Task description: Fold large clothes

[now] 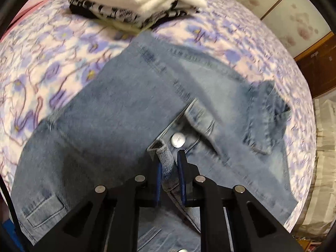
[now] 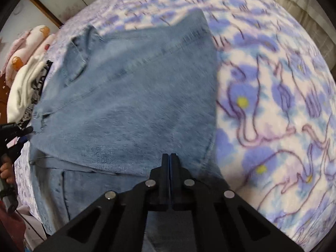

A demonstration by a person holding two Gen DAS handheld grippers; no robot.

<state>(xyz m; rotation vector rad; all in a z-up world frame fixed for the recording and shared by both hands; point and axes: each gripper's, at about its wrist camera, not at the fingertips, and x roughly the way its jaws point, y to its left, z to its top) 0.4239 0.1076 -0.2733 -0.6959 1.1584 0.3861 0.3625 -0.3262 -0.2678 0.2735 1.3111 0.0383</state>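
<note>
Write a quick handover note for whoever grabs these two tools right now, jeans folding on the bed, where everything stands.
Left tool: shut on the jeans at the waistband, beside the metal button.
Right tool: shut, tips over the denim; no fabric visible between them.
Jeans lie on the floral blanket, part of them already folded over.
Folded pile sits further back on the bed.
Left: finish folding the jeans, then probably add them to the pile.

Floral bed cover (image 1: 63,63), jeans (image 1: 117,109) spread flat, folded clothes stack (image 1: 136,2) (blurred)
</note>
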